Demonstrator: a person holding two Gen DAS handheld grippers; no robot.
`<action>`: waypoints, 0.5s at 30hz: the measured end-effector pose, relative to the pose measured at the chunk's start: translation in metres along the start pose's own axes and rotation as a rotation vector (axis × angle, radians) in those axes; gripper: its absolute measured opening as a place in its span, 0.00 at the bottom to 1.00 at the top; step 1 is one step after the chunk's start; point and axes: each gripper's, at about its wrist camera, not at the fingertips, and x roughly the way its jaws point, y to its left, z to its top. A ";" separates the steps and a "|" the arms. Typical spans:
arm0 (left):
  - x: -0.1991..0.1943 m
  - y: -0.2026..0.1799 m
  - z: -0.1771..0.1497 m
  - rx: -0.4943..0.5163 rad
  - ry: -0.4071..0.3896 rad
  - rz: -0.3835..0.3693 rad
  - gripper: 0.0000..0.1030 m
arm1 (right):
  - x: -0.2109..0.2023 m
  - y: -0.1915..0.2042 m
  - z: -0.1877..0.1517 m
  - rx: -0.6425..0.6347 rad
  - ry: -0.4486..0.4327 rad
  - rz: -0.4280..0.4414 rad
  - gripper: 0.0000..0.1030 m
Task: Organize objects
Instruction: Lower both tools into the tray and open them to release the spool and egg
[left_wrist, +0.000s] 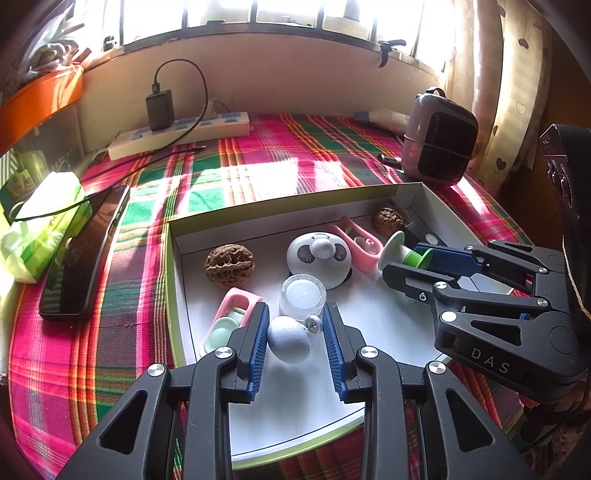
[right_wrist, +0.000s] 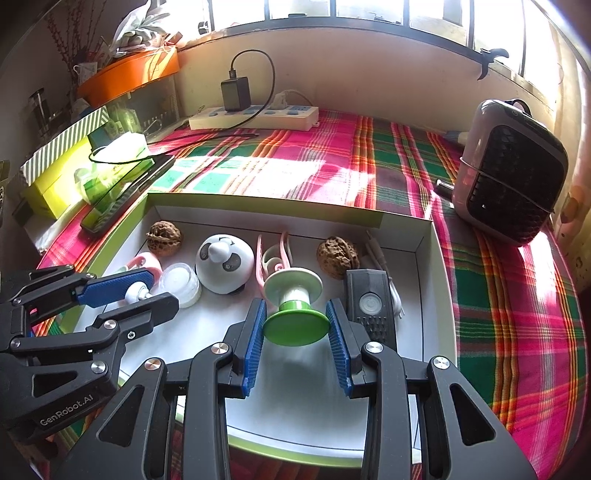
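Observation:
A white shallow box (left_wrist: 388, 332) (right_wrist: 424, 295) lies on the plaid cloth and holds the small objects. My left gripper (left_wrist: 295, 325) (right_wrist: 147, 291) is open around a pale grey-blue ball with a pin (left_wrist: 290, 338), with gaps on both sides. My right gripper (right_wrist: 296, 325) (left_wrist: 410, 262) is shut on a green-and-white spool (right_wrist: 295, 306) (left_wrist: 402, 254), held over the box. In the box are two walnuts (left_wrist: 229, 264) (left_wrist: 388, 220), a panda-face dome (left_wrist: 319, 258), a clear candle cup (left_wrist: 303, 297), pink clips (left_wrist: 360, 240) (left_wrist: 231, 317) and a black remote (right_wrist: 371, 310).
A black phone (left_wrist: 85, 254) and a green tissue pack (left_wrist: 40, 229) lie left of the box. A white power strip with a black charger (left_wrist: 177, 133) sits at the back. A small heater (left_wrist: 439, 136) stands at the back right. The table edge drops off on the right.

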 end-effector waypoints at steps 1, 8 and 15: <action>0.000 0.000 0.000 0.000 0.000 0.000 0.27 | 0.000 0.000 0.000 0.000 -0.001 0.000 0.34; 0.000 0.000 0.000 0.000 -0.001 0.000 0.27 | 0.000 0.000 -0.001 0.002 0.000 0.004 0.34; 0.000 0.002 0.000 -0.002 -0.003 -0.006 0.28 | 0.001 0.000 -0.001 0.006 0.000 0.010 0.34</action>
